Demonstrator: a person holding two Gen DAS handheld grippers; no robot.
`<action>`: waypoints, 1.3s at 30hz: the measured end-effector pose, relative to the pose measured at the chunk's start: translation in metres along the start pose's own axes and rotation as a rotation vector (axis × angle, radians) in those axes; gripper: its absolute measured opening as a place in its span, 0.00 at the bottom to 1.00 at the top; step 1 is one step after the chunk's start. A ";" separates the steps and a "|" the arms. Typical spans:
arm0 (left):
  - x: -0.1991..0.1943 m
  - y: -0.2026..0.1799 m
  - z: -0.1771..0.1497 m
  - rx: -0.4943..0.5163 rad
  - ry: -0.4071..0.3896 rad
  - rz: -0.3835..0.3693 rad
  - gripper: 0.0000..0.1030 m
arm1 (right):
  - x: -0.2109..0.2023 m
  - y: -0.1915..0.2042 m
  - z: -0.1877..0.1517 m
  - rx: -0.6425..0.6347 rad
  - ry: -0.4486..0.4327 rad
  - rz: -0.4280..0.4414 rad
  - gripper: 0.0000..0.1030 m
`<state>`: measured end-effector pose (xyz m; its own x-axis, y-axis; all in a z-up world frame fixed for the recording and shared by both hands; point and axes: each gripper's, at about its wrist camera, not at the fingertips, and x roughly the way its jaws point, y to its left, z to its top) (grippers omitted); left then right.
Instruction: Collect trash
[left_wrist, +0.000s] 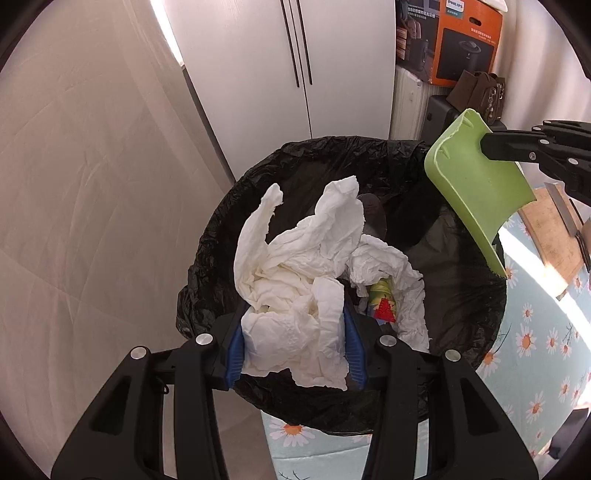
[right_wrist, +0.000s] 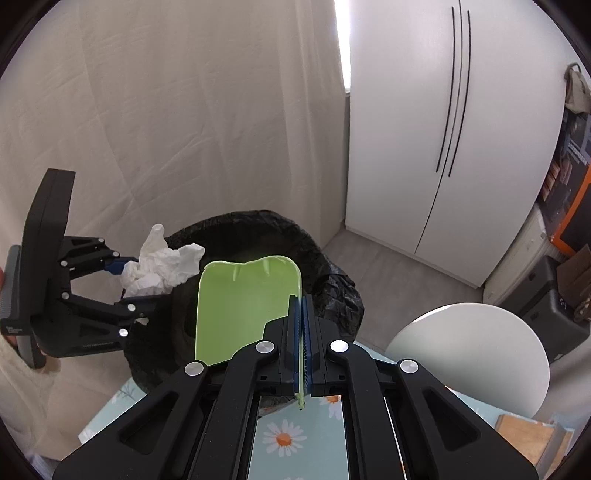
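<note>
My left gripper (left_wrist: 295, 347) is clamped on a crumpled white tissue wad (left_wrist: 303, 280), held over the black-lined trash bin (left_wrist: 207, 266), above more tissue and a wrapper (left_wrist: 382, 299) inside. Tissue looks light, soft, crushable; a mid-bunch pinch should do, loose flaps may snag. My right gripper (right_wrist: 303, 325) pinches the side wall of a stiff green dustpan (right_wrist: 240, 310), tilted over the bin's rim.

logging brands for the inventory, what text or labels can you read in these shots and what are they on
"PHILIPS": white letters on the orange and black box at top right, left wrist view.
Chinese lines on that box: too small to read.
Small print on the left gripper body: blurred.
Wrapper in the bin: no readable text.
</note>
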<state>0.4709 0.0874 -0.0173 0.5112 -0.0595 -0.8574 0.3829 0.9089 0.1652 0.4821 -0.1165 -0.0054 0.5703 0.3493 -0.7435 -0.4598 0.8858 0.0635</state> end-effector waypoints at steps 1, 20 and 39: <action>0.005 0.003 0.002 0.013 0.013 -0.022 0.44 | 0.007 0.000 0.002 -0.010 0.013 0.004 0.02; 0.063 0.001 0.010 0.234 0.148 -0.072 0.45 | 0.089 0.019 -0.001 -0.138 0.175 0.075 0.02; -0.010 -0.010 -0.014 0.077 -0.042 0.038 0.93 | -0.005 0.006 -0.040 -0.060 -0.036 0.093 0.69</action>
<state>0.4516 0.0844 -0.0172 0.5576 -0.0438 -0.8290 0.4196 0.8765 0.2360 0.4495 -0.1255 -0.0283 0.5471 0.4410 -0.7115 -0.5509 0.8297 0.0906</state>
